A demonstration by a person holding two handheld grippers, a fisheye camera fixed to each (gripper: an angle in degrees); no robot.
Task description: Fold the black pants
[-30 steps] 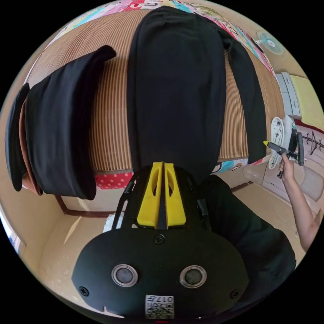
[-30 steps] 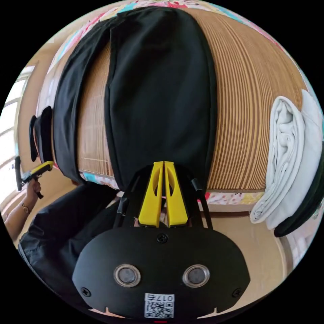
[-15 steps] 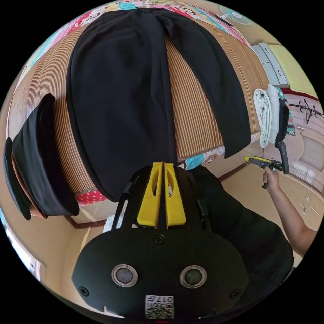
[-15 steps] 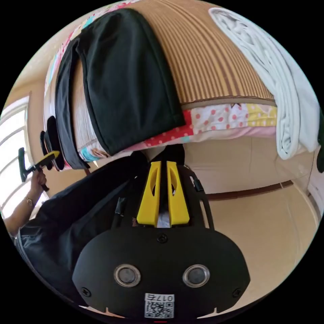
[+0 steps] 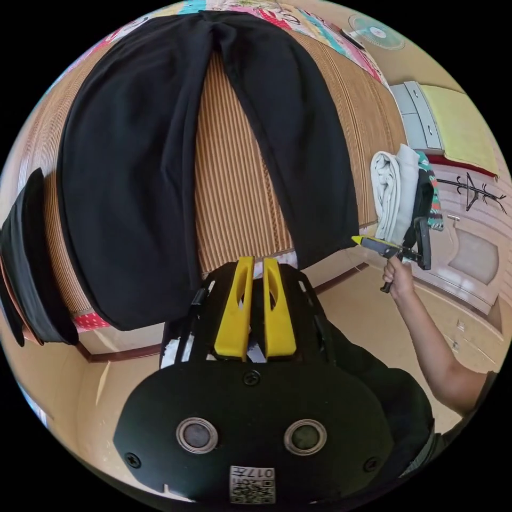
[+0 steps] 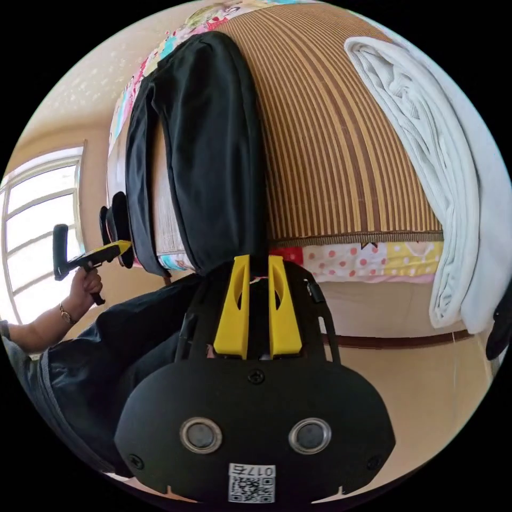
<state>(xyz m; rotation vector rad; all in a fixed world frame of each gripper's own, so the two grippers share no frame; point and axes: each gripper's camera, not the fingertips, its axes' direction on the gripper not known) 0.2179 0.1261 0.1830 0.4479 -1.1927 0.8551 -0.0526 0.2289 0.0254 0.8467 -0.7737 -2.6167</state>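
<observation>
Black pants [image 5: 160,160] spread flat on a striped mat [image 5: 234,176] over a bed, legs splayed in a V, waist toward 12 o'clock, both hems hanging off the bed's near edge at 6 o'clock

Left tongs [image 5: 255,306] at 6 o'clock in the left gripper view, yellow jaws slightly apart, holding nothing, just below the bare mat between the two hems. Left leg's hem at 8 o'clock from them, right leg's hem at 2 o'clock

Right tongs [image 6: 258,306] in the right gripper view likewise slightly apart and empty, tips just under the right leg's hem [image 6: 224,250]. Also seen from the left gripper view at 3 o'clock [image 5: 362,241], nose right beside that hem's outer corner, gripped in a hand [image 5: 397,269] with the forearm reaching in from 4 o'clock. Left hand [image 6: 85,285] at 9 o'clock in the right gripper view, raised beside the bed

Likely step: taking hold of a hem to lay one leg over the other. Best done by pinching both cloth layers right at a hem corner, closing fully before lifting, then carrying the leg low across the mat so seams line up without dragging the waist

White folded cloth [image 6: 453,176] at the bed's right edge, 3 o'clock, well apart from the pants. Dark folded pile [image 5: 32,266] at 9 o'clock in the left gripper view
</observation>
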